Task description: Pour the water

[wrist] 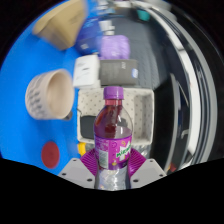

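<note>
My gripper is shut on a clear plastic bottle with a purple cap and a purple label. The bottle stands upright between my purple pads, which press on its sides at the label's lower edge. A paper cup lies on its side on the blue table, to the left and beyond the bottle, its open mouth facing me. Liquid shows in the bottle's upper part.
A blue table top lies to the left. A red bottle cap lies on it near my left finger. A white and grey box and a second purple-capped bottle stand beyond. A cardboard box is at the far left.
</note>
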The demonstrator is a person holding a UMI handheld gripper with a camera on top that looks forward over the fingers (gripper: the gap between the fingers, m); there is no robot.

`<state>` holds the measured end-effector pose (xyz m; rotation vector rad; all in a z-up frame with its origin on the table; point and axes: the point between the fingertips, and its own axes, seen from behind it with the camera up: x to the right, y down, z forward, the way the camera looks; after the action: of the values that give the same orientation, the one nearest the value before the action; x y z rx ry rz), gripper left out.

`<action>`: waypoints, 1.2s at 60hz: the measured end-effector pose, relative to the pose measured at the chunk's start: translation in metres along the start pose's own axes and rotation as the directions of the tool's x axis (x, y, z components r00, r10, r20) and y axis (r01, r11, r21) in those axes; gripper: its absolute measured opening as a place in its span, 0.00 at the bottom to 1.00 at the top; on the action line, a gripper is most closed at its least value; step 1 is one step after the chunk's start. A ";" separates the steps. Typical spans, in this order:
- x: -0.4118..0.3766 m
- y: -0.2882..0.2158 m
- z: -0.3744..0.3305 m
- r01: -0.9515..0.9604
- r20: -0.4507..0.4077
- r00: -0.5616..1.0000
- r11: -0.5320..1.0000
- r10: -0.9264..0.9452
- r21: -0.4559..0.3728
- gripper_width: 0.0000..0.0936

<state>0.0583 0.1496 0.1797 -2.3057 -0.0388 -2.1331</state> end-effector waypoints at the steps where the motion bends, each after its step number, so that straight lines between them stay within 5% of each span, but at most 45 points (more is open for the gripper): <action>1: -0.001 0.001 -0.001 -0.064 0.014 0.998 0.998 0.064 -0.002 0.38; 13: -0.010 -0.006 -0.007 -0.725 0.157 0.676 0.688 0.720 -0.030 0.38; 21: -0.010 -0.001 0.001 -0.936 0.205 0.338 0.351 0.919 -0.033 0.39; 31: -0.021 0.017 0.020 -0.992 0.201 0.114 0.121 0.973 -0.020 0.39; 44: -0.074 0.019 0.031 -0.995 0.211 0.047 0.065 0.976 -0.078 0.40; 55: -0.068 0.023 0.030 -0.998 0.188 0.037 0.044 0.982 -0.033 0.40; 66: -0.068 0.026 0.031 -0.999 0.185 0.007 0.015 0.983 -0.045 0.55; 72: -0.073 0.031 0.025 -0.996 0.162 -0.020 -0.006 0.987 -0.085 0.82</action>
<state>0.0783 0.1178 0.1052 -1.4059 1.1911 -0.9925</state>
